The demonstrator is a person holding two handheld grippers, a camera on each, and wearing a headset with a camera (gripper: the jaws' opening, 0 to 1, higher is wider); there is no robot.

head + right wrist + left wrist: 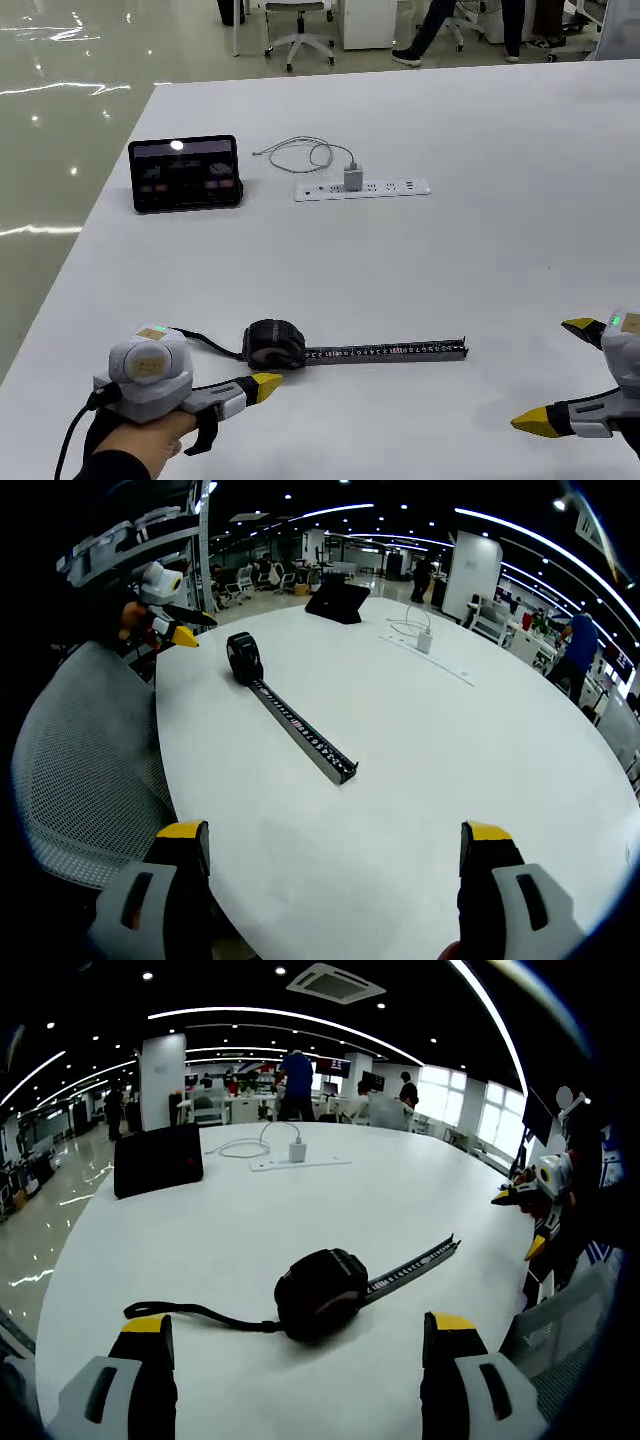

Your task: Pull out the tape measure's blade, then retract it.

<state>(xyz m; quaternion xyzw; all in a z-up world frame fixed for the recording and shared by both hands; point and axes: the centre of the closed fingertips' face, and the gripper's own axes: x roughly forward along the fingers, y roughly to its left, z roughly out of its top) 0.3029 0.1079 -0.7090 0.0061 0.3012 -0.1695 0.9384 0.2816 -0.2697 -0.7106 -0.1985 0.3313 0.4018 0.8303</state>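
Two things could spoil the retraction, which looks like the step left to you, since the blade (390, 351) already lies pulled out flat on the white table (420, 250). First, the tape measure case (274, 344) sits loose on a smooth top, so a push from one jaw alone would likely skid or tip it rather than work the lock. Second, if the blade is freed with nothing steadying it, it may whip back and jerk the case around. Your left gripper (299, 1324) has its jaws spread wide and grips nothing. The case sits just ahead of them, near but not touching, with its black strap (190, 1312) trailing toward the left jaw. Your right gripper (552, 373) is also spread and empty, well apart from the blade's hooked end (463, 348), which points toward it.
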